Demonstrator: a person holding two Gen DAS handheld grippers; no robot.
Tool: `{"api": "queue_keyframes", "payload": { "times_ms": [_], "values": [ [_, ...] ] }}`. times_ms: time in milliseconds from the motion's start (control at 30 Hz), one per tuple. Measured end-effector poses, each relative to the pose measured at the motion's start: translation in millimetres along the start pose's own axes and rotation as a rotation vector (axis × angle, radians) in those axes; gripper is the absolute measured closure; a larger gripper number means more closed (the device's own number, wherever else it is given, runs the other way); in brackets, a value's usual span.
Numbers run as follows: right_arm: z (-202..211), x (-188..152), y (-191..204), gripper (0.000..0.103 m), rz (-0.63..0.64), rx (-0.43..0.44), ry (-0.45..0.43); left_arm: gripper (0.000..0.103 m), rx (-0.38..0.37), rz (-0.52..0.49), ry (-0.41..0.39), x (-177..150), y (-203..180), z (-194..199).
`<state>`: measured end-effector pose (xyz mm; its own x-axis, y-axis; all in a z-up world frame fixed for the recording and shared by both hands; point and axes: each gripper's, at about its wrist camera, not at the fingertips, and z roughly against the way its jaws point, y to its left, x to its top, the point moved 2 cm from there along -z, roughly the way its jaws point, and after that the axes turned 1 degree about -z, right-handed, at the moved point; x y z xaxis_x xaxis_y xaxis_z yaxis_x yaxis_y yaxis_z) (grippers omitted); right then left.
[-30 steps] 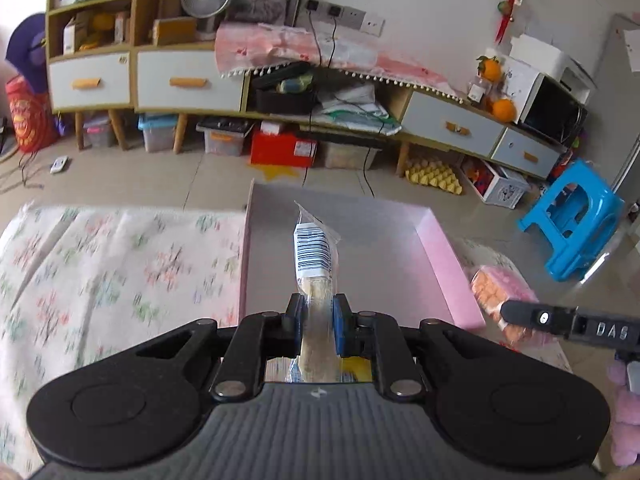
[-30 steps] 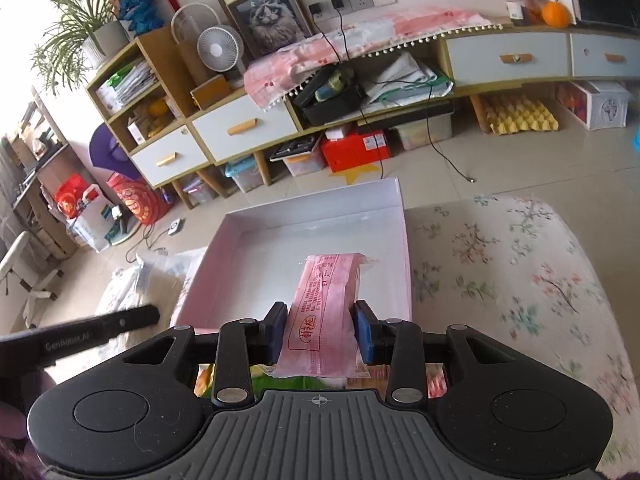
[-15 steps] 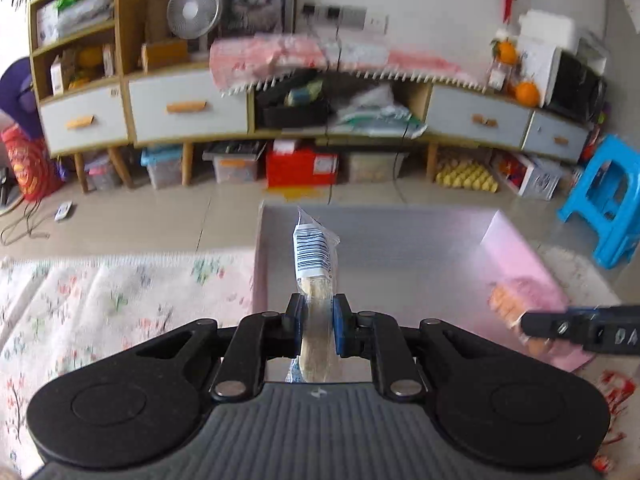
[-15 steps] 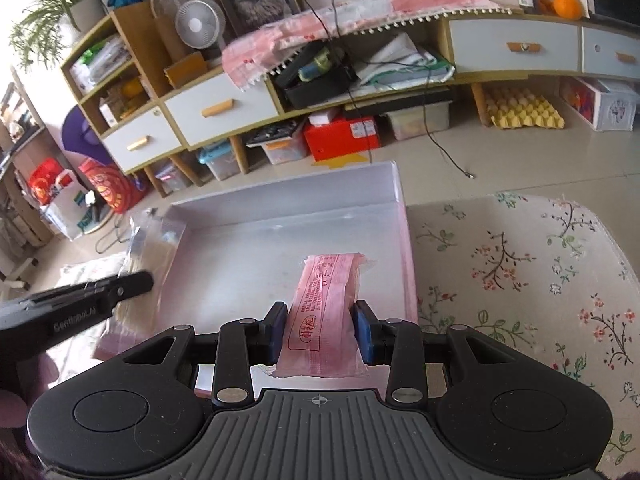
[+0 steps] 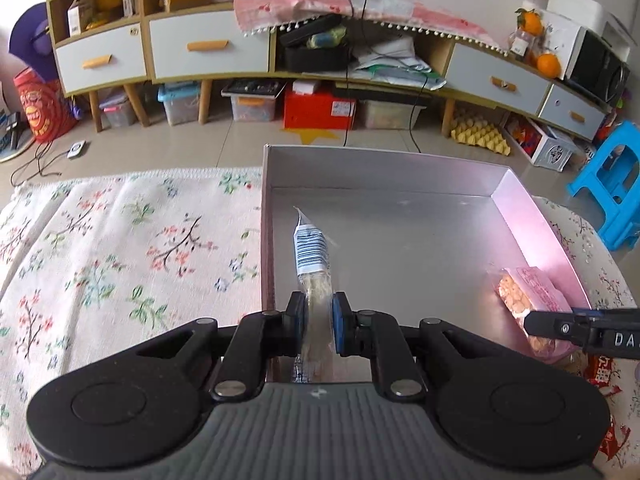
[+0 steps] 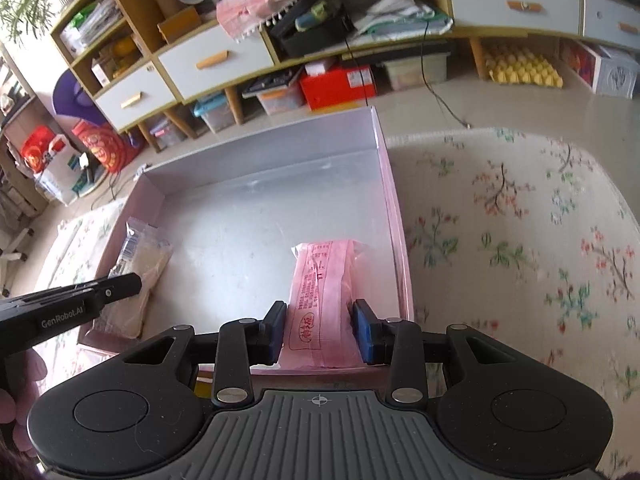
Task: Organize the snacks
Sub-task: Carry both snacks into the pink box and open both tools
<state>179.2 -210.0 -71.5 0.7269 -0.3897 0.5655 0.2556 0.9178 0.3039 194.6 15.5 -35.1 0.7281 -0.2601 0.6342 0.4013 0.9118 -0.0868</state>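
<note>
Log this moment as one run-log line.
left gripper: shut on clear snack packet | right gripper: shut on pink snack packet | both over pink box

We read "GenRobot.AI" on the left tongs, "DA" on the right tongs; the pink packet's print stays illegible

red packet mostly hidden behind box wall.

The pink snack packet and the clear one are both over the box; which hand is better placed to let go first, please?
Probably the right. Its gripper holds the pink packet flat and low near the box floor, while the left gripper holds the clear packet on edge.
</note>
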Motion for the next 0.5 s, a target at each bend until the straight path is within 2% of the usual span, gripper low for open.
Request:
{"api": "queue_keyframes", "payload": {
  "times_ms": [133, 300, 333, 367, 433, 467, 500],
  "values": [
    [4, -7, 6, 0.068, 0.012, -0.015, 0.029, 0.090, 0.006, 0.017, 0.037, 0, 2, 1],
    [9, -9, 8, 0.065, 0.025, 0.005, 0.008, 0.087, -0.010, 0.021, 0.050, 1, 3, 0],
    [10, -8, 9, 0.058, 0.022, 0.010, 0.003, 0.087, -0.019, 0.026, 0.044, 0, 4, -1],
    [13, -7, 9, 0.054, 0.021, 0.016, -0.006, 0.084, -0.028, 0.035, 0.037, -1, 5, 0],
    [20, -5, 13, 0.035, 0.026, 0.005, -0.032, 0.073, -0.051, 0.051, 0.028, -1, 4, 2],
    [25, -4, 15, 0.033, 0.032, 0.000, -0.046, 0.057, -0.049, 0.059, 0.016, -2, 4, 5],
    [29, -3, 16, 0.031, 0.038, -0.001, -0.057, 0.049, -0.050, 0.062, -0.002, -3, 2, 9]
  ]
}}
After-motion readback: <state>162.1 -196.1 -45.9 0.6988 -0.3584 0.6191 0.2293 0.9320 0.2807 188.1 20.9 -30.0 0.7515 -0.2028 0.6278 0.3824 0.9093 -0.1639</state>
